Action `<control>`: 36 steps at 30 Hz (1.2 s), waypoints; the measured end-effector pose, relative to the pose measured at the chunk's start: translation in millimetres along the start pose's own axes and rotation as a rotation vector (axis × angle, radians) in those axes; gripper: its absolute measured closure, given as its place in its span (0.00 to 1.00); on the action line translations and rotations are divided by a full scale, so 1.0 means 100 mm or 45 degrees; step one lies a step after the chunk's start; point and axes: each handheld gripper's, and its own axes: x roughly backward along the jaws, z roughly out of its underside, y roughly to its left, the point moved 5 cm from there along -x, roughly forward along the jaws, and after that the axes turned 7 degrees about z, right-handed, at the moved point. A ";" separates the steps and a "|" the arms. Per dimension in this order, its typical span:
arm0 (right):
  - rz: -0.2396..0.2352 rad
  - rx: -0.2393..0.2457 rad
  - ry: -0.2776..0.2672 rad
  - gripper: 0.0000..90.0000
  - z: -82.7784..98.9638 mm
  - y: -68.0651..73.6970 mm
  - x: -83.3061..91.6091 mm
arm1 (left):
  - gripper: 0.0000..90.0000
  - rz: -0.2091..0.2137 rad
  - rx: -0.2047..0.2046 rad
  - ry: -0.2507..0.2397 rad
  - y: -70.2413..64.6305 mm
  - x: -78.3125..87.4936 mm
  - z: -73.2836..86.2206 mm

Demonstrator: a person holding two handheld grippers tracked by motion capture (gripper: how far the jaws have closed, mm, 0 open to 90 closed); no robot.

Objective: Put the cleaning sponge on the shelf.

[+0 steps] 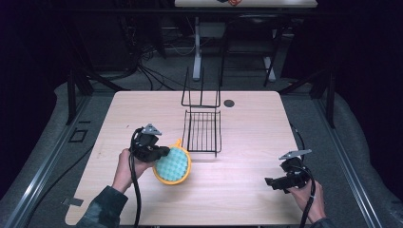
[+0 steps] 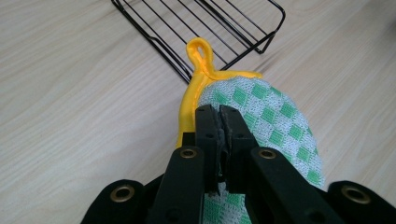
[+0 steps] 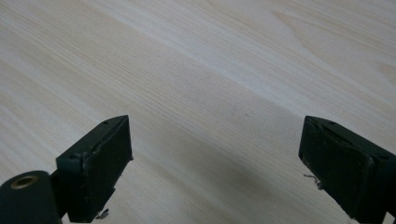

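A round pot holder [image 1: 173, 164] with a yellow border, a hanging loop and a green-and-white checked face [image 2: 271, 116] is held tilted just above the wooden table. My left gripper [image 1: 161, 153] is shut on its edge; in the left gripper view the jaws pinch the cloth [image 2: 219, 111] near the yellow rim. A black wire rack [image 1: 202, 128] lies flat on the table just beyond the pot holder, its loop [image 2: 201, 51] close to the rack's near edge [image 2: 196, 28]. My right gripper [image 1: 271, 182] hovers open over bare wood at the front right [image 3: 215, 154].
The rack's upright wire back [image 1: 201, 92] stands at the table's far side, next to a dark round grommet [image 1: 229, 103]. Cables trail from both grippers toward the front edge. A dark floor with cables and table legs lies beyond the table.
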 end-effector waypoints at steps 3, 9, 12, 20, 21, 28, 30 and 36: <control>-0.002 -0.005 -0.001 0.10 0.00 0.00 0.00 | 0.97 0.003 -0.002 -0.006 -0.01 0.02 -0.02; -0.001 0.003 -0.001 0.10 0.00 0.01 0.00 | 0.97 0.002 -0.016 -0.023 -0.02 0.07 -0.11; -0.003 0.003 -0.001 0.10 0.00 0.01 0.00 | 0.97 0.005 -0.026 -0.030 -0.03 0.07 -0.16; 0.000 0.013 0.002 0.10 0.00 0.00 0.00 | 0.97 0.000 -0.031 -0.044 -0.02 0.06 -0.28; 0.005 0.015 0.004 0.10 0.00 -0.01 0.00 | 0.97 0.002 -0.031 -0.050 -0.02 0.05 -0.31; -0.007 0.002 0.008 0.10 0.00 0.00 -0.01 | 0.97 -0.003 -0.028 -0.059 -0.01 0.03 -0.40; -0.008 0.002 0.008 0.10 0.00 0.00 -0.01 | 0.97 -0.003 -0.027 -0.071 -0.01 0.02 -0.43; -0.006 0.001 0.008 0.10 0.00 -0.01 0.00 | 0.97 -0.002 -0.019 -0.104 0.00 -0.05 -0.53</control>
